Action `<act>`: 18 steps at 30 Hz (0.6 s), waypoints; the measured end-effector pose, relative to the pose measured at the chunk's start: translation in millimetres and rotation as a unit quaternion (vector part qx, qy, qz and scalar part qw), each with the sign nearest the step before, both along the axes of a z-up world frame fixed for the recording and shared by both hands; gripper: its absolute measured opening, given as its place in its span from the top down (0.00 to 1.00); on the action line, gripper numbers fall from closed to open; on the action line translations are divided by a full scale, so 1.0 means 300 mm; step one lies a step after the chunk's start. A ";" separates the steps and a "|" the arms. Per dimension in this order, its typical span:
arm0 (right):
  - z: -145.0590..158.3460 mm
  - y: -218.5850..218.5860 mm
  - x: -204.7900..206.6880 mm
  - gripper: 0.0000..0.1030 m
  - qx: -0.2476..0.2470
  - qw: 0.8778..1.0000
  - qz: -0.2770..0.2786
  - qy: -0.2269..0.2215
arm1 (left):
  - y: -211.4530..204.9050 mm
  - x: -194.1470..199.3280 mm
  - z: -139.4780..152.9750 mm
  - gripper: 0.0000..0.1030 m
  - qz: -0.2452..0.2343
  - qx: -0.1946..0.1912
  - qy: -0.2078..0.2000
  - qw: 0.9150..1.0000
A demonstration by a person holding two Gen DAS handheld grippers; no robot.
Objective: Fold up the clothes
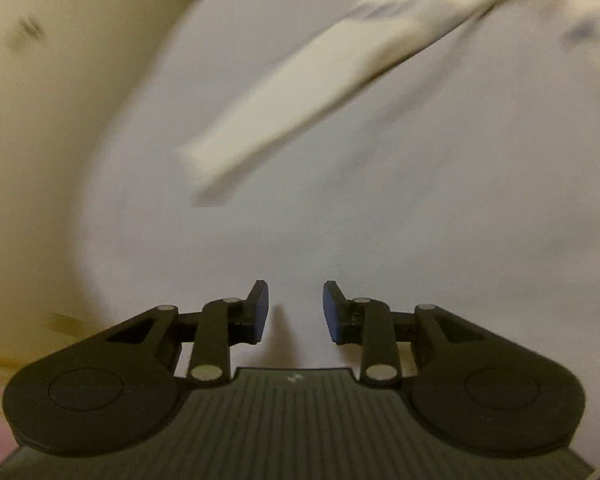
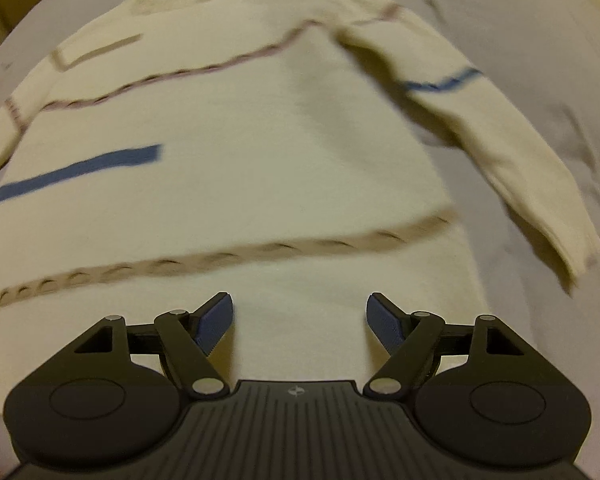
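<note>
A cream sweater [image 2: 236,184] with blue, tan and brownish stripes lies flat on a pale grey sheet [image 2: 540,80] in the right wrist view. Its right sleeve [image 2: 512,168] angles down to the right. My right gripper [image 2: 300,316] is open and empty, hovering over the sweater's lower hem. In the blurred left wrist view, one cream sleeve [image 1: 300,96] stretches diagonally across the grey sheet [image 1: 420,220]. My left gripper [image 1: 296,308] is open and empty over bare sheet, below the sleeve's cuff.
The sheet's rounded edge [image 1: 112,168] runs down the left of the left wrist view, with a cream surface [image 1: 32,160] beyond it. Wrinkles mark the sheet right of the sweater [image 2: 580,140].
</note>
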State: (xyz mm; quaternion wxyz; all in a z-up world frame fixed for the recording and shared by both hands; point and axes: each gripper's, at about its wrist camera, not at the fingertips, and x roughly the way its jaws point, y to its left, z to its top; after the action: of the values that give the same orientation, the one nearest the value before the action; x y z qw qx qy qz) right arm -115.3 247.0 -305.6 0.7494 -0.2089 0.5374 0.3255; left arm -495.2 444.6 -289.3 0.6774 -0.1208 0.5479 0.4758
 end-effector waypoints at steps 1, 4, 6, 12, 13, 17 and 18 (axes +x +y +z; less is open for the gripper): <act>0.001 -0.030 0.018 0.26 0.001 1.000 -0.014 0.003 | -0.018 0.026 0.000 0.73 0.005 -0.018 -0.018 1.000; 0.004 -0.126 0.093 0.26 0.013 0.998 -0.053 0.017 | -0.090 0.175 -0.019 0.61 0.007 -0.048 -0.054 0.997; 0.002 -0.196 0.155 0.30 0.028 0.996 -0.074 0.032 | -0.138 0.274 -0.033 0.60 0.008 -0.068 -0.078 0.995; -0.009 -0.459 0.412 0.47 0.063 0.987 -0.134 0.055 | -0.283 0.572 -0.072 0.64 0.011 -0.129 -0.149 0.980; -0.012 -0.513 0.462 0.47 0.075 0.983 -0.155 0.063 | -0.304 0.601 -0.068 0.63 0.016 -0.133 -0.158 0.978; -0.063 -0.625 0.612 0.46 0.125 0.964 -0.209 0.103 | -0.349 0.667 -0.045 0.61 0.055 -0.144 -0.184 0.971; -0.083 -0.636 0.641 0.46 0.138 0.959 -0.217 0.115 | -0.359 0.698 -0.045 0.60 0.063 -0.147 -0.185 0.970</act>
State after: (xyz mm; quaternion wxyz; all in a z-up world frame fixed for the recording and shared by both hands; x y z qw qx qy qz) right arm 77.1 56.3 -330.5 0.7567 0.0574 0.6022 0.2480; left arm -285.6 336.8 -302.8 0.7101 -0.3398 0.4684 0.4011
